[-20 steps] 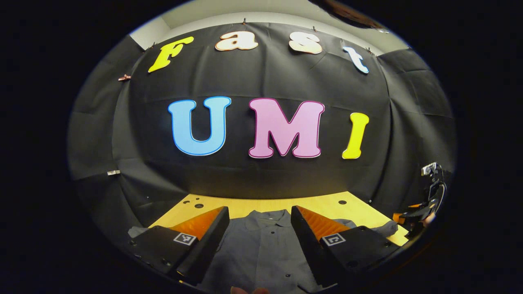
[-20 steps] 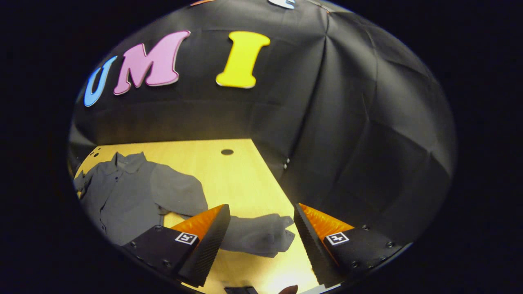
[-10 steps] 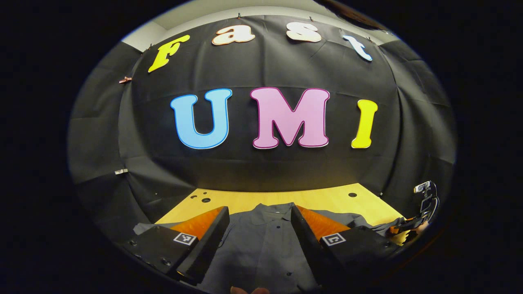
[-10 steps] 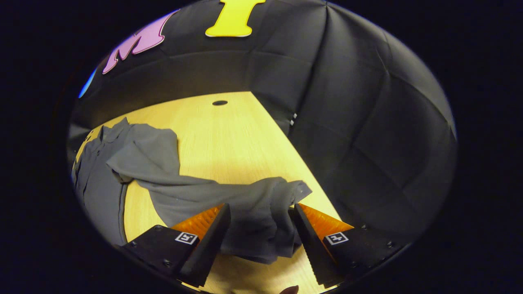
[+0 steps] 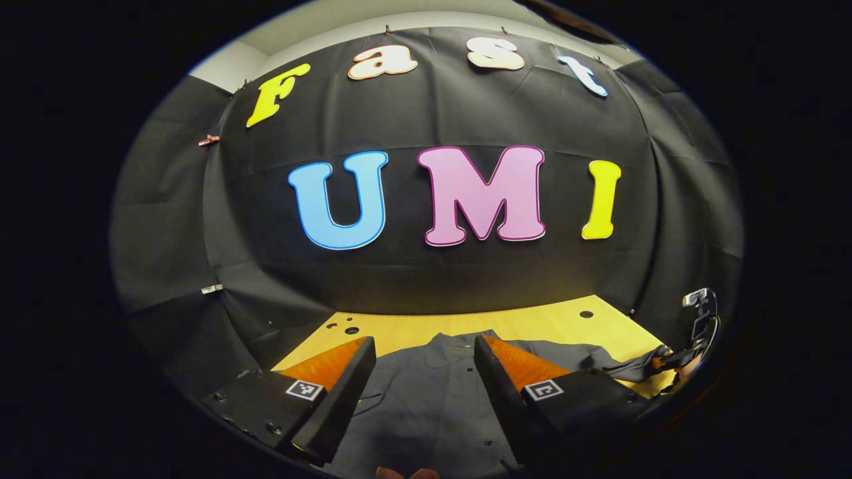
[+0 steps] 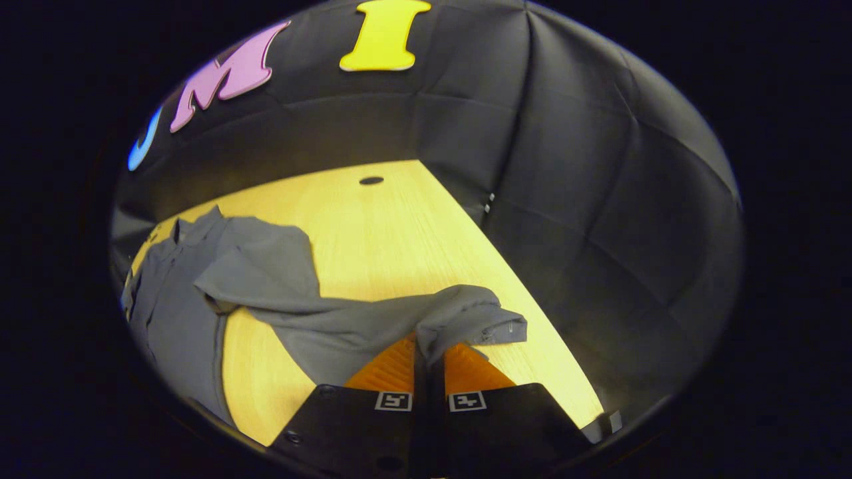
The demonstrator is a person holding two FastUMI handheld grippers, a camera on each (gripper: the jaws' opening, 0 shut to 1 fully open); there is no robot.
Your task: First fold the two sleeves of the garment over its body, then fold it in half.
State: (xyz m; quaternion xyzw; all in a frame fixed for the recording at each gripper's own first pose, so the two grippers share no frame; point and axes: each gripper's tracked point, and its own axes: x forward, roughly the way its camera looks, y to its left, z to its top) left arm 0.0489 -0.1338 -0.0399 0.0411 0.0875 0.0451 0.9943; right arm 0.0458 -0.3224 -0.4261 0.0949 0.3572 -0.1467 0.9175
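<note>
- The black cloth booth wall closes the back and the right side of the workspace, hanging in broad creases; in the right gripper view it meets the table along a straight diagonal edge.
- The pale yellow wooden table, with fine straight grain, lies bare between the garment and that edge. A small dark round hole sits near its far corner, and more holes show at its far left in the left gripper view.
- The grey button-front shirt of soft matte fabric lies flat on the table's left part, collar toward the back wall. In the left gripper view its body lies directly under the fingers.
- The shirt's long right sleeve stretches across the table toward the right edge, rumpled, its cuff end near the edge.
- The right gripper has its ribbed fingers pressed together on the sleeve near the cuff, cloth bunched over the tips.
- The left gripper hangs above the shirt's chest, fingers spread wide, gripping nothing.
- Small square black-and-white markers sit on the finger mounts; no readable writing.
</note>
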